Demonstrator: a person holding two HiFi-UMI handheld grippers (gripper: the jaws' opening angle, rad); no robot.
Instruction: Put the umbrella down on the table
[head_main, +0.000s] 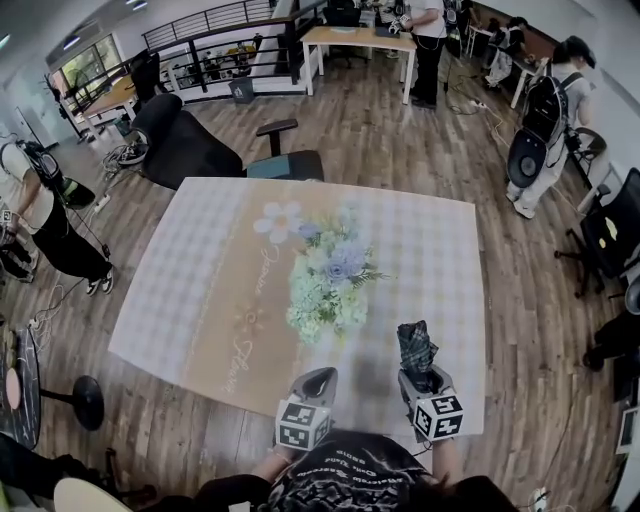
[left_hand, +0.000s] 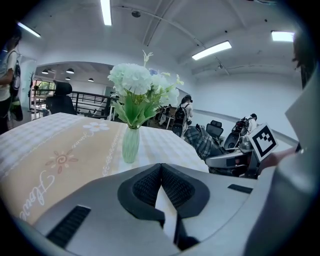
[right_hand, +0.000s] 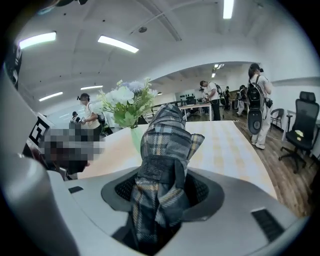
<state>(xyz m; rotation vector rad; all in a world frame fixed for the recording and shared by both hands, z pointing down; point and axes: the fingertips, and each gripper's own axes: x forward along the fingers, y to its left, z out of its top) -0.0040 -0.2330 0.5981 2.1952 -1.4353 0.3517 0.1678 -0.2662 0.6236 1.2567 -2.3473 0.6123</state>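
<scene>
Right gripper view: my right tool (right_hand: 161, 192) clamps the folded plaid umbrella (right_hand: 167, 145) above the desk's (right_hand: 235, 145) near edge. My left tool (left_hand: 161, 185) is closed and empty. Risk: the flower vase (right_hand: 135, 137) stands close ahead, so a forward swing could topple it. Releasing early could drop the umbrella off the edge.

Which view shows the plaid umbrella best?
Right gripper view: the folded plaid fabric umbrella fills the centre, clamped in the right tongs. Head view shows it small; left gripper view, partly, at the right.
</scene>
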